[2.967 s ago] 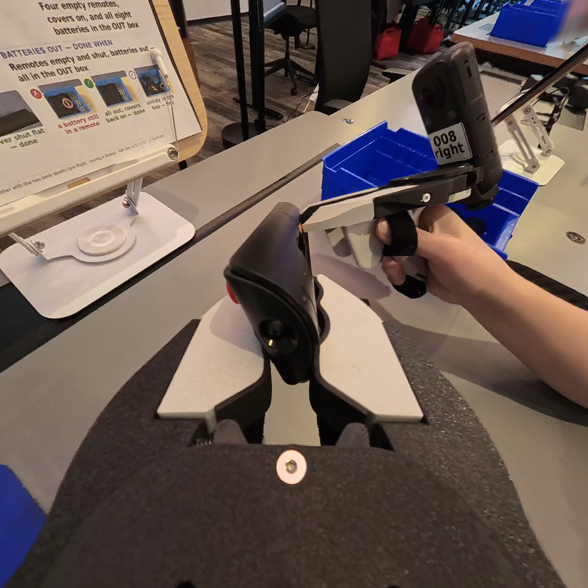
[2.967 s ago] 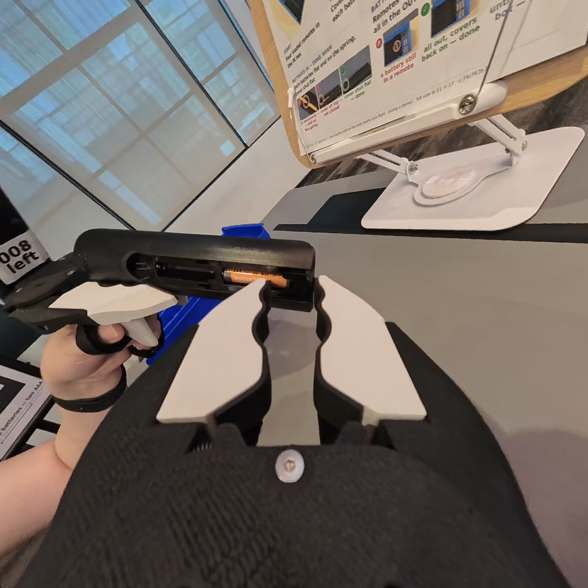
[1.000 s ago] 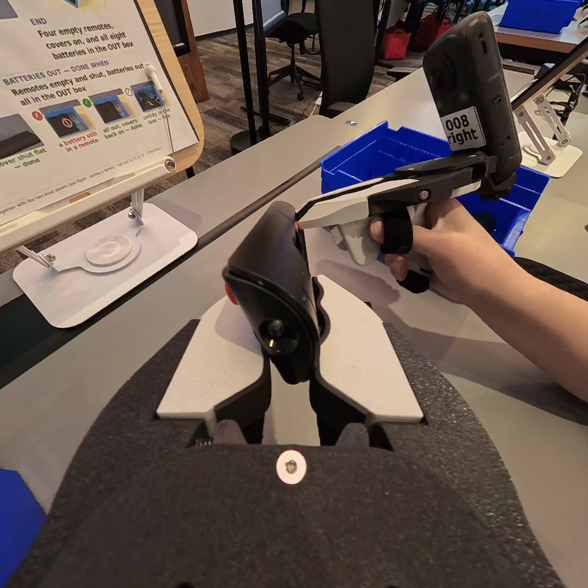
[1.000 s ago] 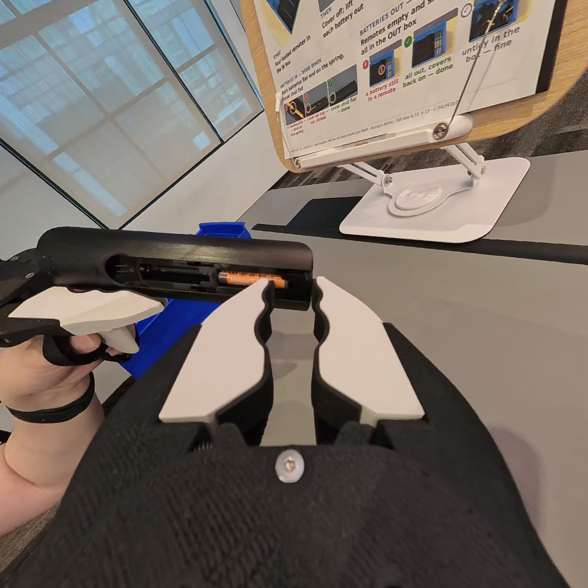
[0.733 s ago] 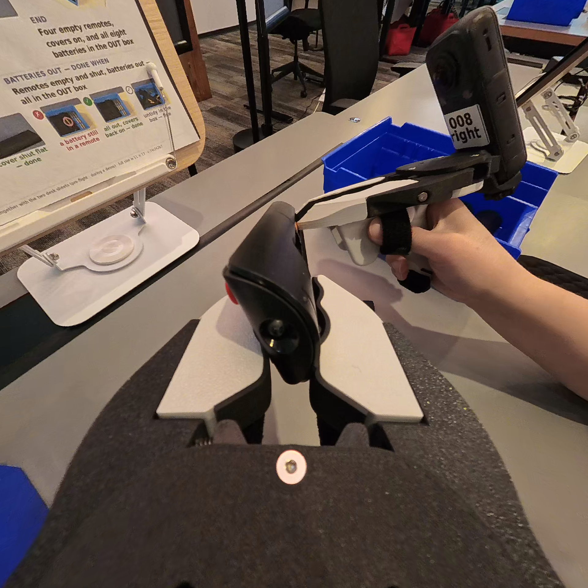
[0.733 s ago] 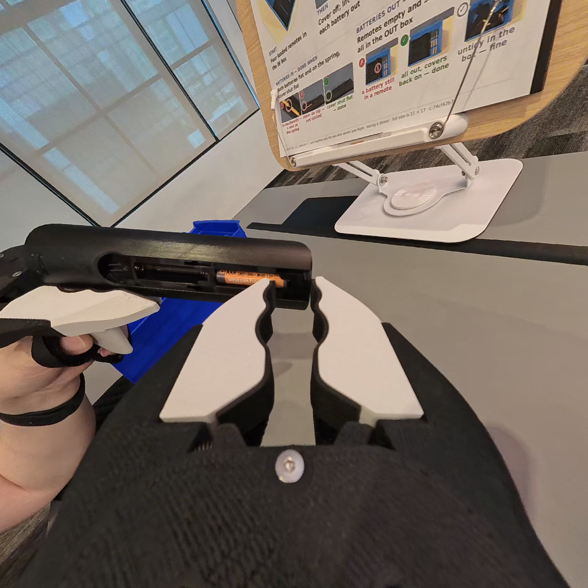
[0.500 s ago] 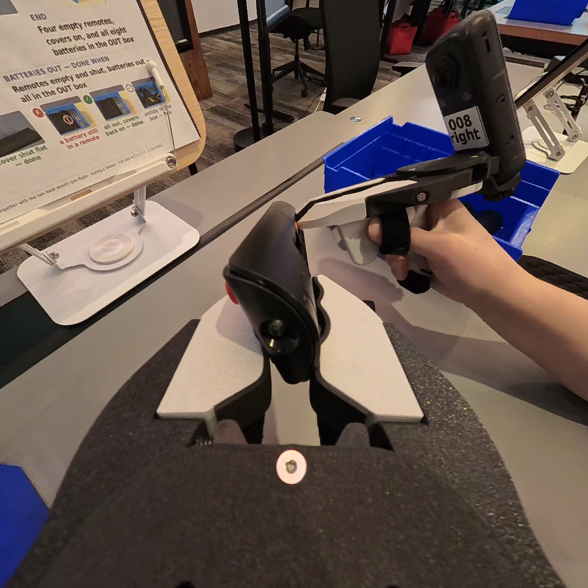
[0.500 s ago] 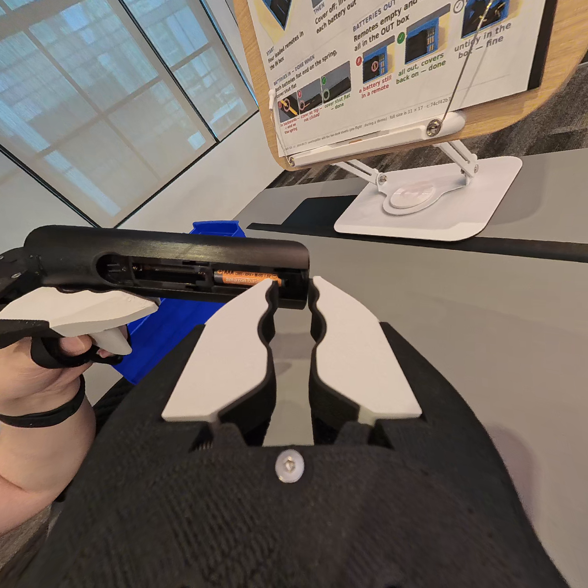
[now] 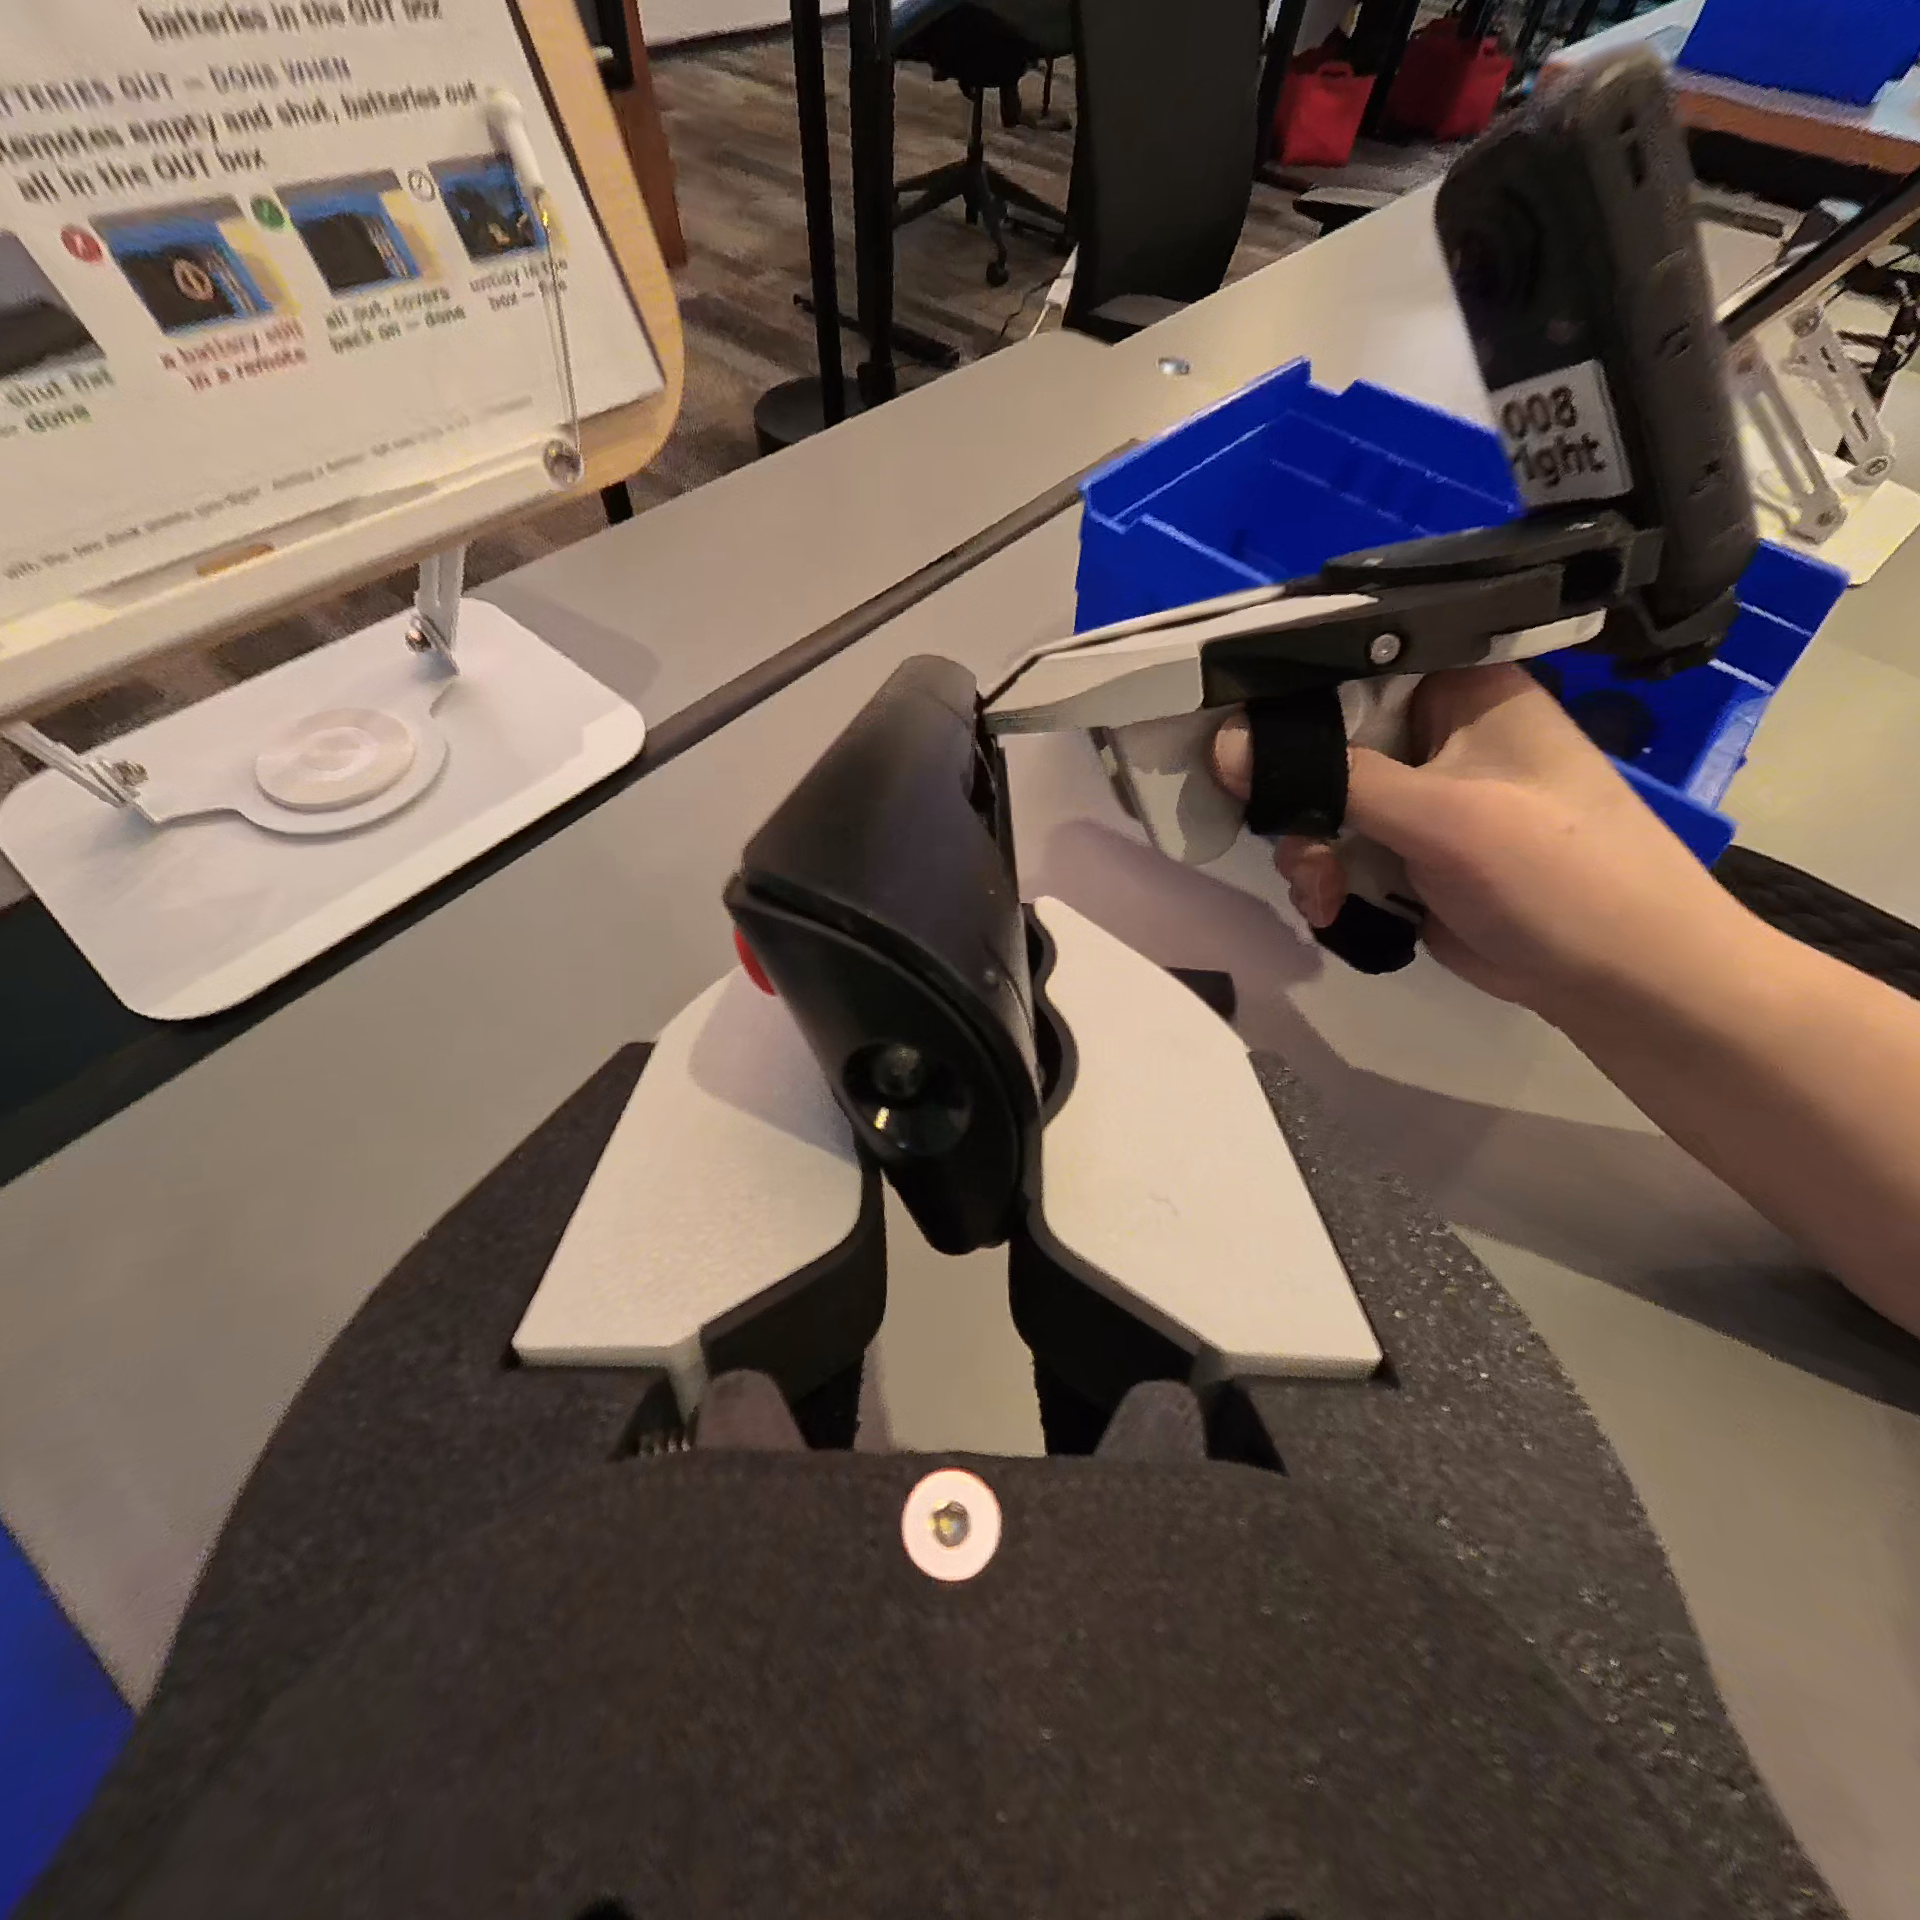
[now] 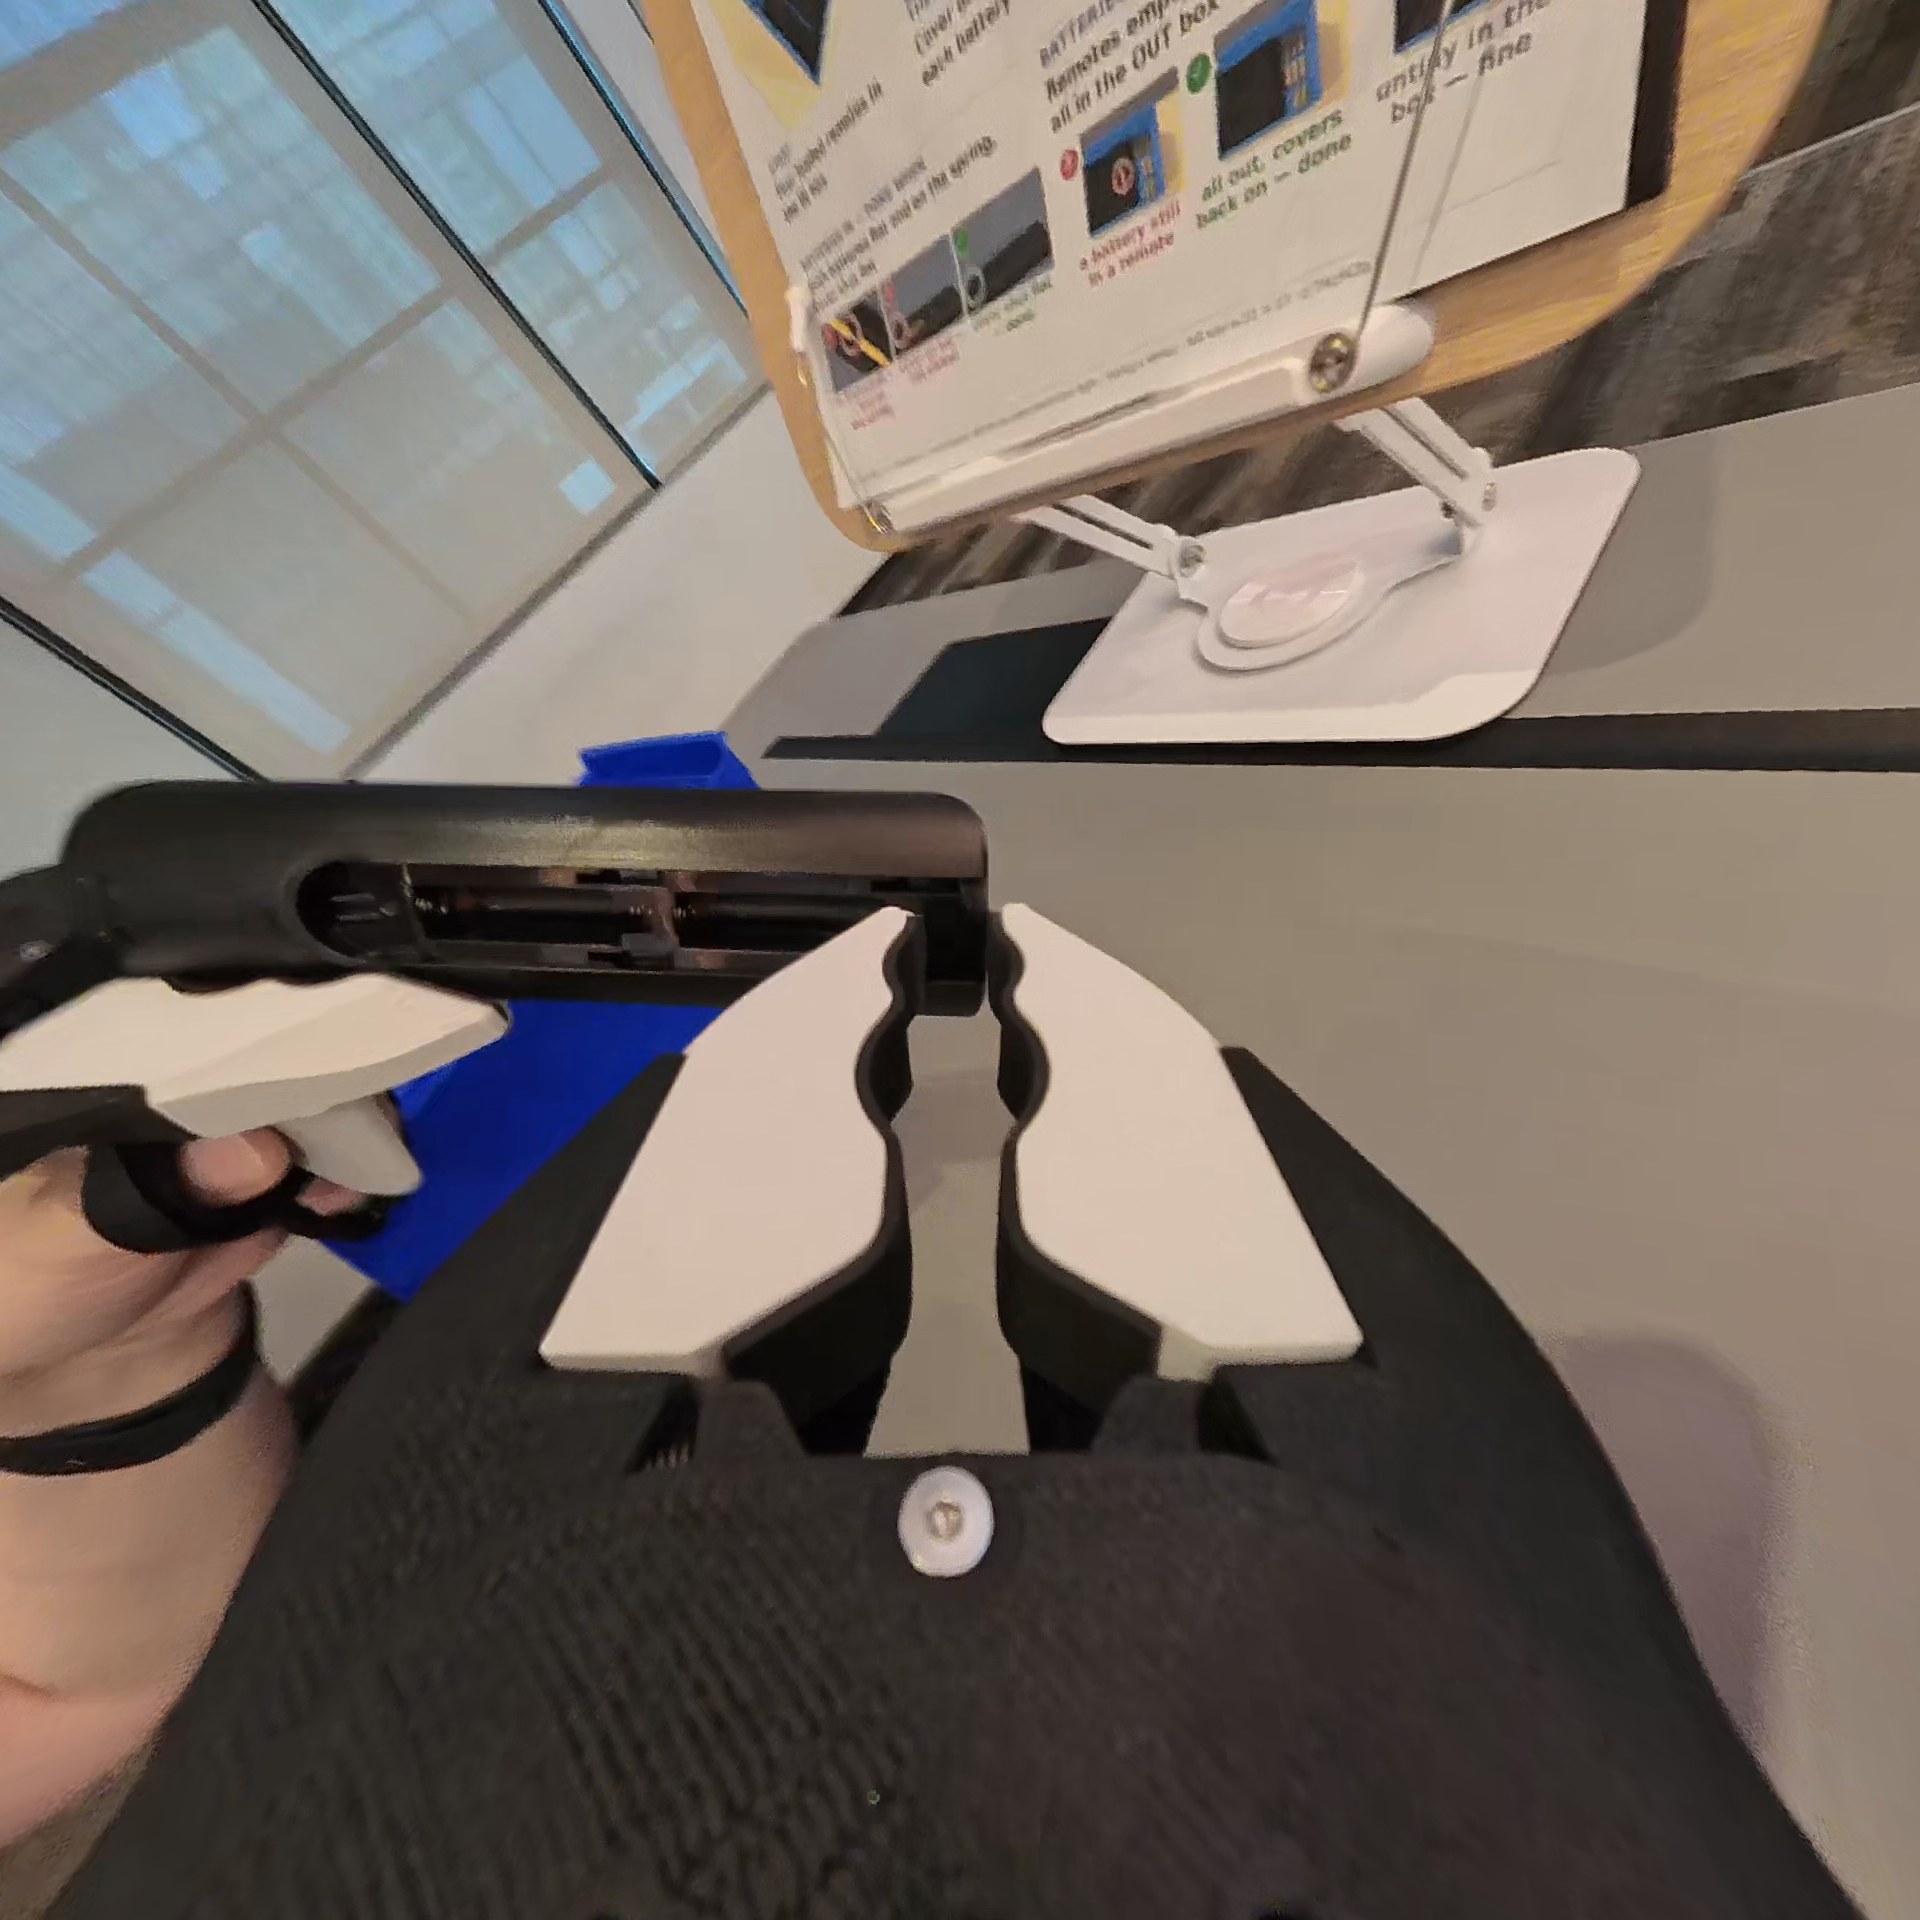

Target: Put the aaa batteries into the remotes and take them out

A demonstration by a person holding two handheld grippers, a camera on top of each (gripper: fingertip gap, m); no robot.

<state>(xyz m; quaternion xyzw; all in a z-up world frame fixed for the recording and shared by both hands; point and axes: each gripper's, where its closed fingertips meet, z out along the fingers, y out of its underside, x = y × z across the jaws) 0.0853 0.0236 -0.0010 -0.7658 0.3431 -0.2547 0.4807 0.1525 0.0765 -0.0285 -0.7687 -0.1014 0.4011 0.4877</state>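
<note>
Orange battery gone from remote [image 10: 540, 894] bay (left fingers [image 9: 748, 1164] clamped on it) — right fingers [image 10: 769, 1132] near-closed.

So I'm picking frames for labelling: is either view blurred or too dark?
Left wrist view: the remote is sharp, the right gripper and instruction board are smeared. Right wrist view: overall motion blur, the remote's open compartment dim but readable.

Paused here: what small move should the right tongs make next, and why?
Probably ease the right tongs slightly back from the remote, which the left tongs clamp. The open battery bay shows only springs and no battery. The right tips sit nearly shut at the bay's end, and anything between them is hidden.
</note>
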